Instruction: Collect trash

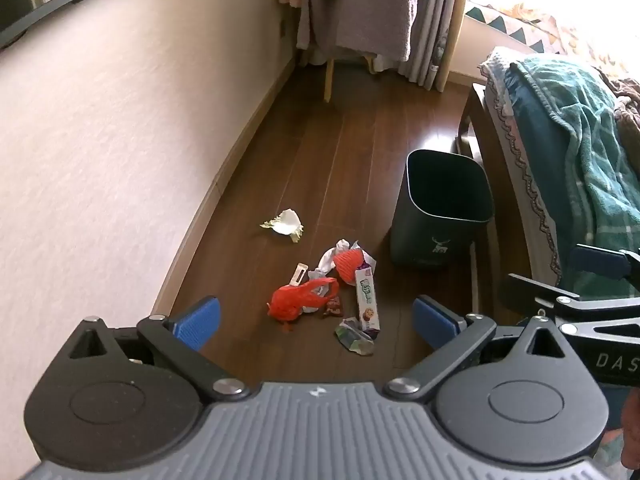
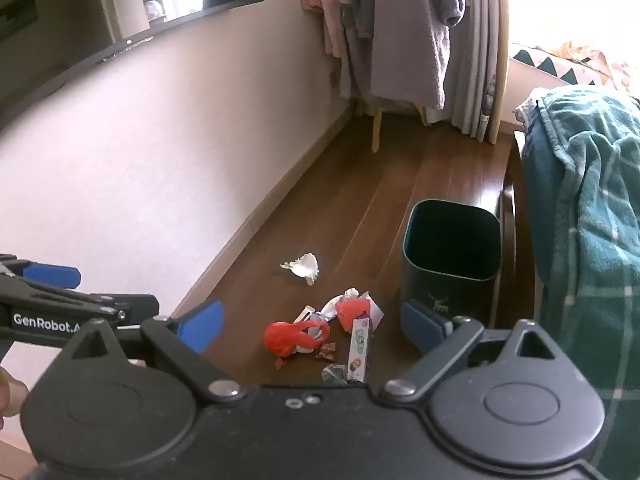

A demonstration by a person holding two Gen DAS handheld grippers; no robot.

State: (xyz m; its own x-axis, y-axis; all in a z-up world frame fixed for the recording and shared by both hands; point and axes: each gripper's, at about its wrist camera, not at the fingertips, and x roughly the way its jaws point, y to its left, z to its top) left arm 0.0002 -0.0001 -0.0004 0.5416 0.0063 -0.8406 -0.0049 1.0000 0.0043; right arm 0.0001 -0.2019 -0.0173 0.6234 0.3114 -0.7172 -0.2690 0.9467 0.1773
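A pile of trash lies on the wooden floor: a red plastic bag [image 1: 298,300] [image 2: 290,338], an orange crumpled piece [image 1: 349,262] [image 2: 352,310], a long white snack box [image 1: 367,298] [image 2: 359,350], a small brown wrapper [image 1: 334,307] and a crumpled foil wrapper [image 1: 354,336]. A pale cabbage leaf [image 1: 285,222] [image 2: 304,266] lies apart, farther off. A dark empty bin [image 1: 442,208] [image 2: 452,256] stands to the right of the pile. My left gripper [image 1: 316,322] is open above the floor, short of the pile. My right gripper [image 2: 312,326] is open, also short of it.
A pink wall with a skirting board [image 1: 224,168] runs along the left. A bed with a green blanket [image 1: 580,148] [image 2: 592,216] is on the right, close to the bin. Clothes on a rack [image 1: 360,8] hang at the far end.
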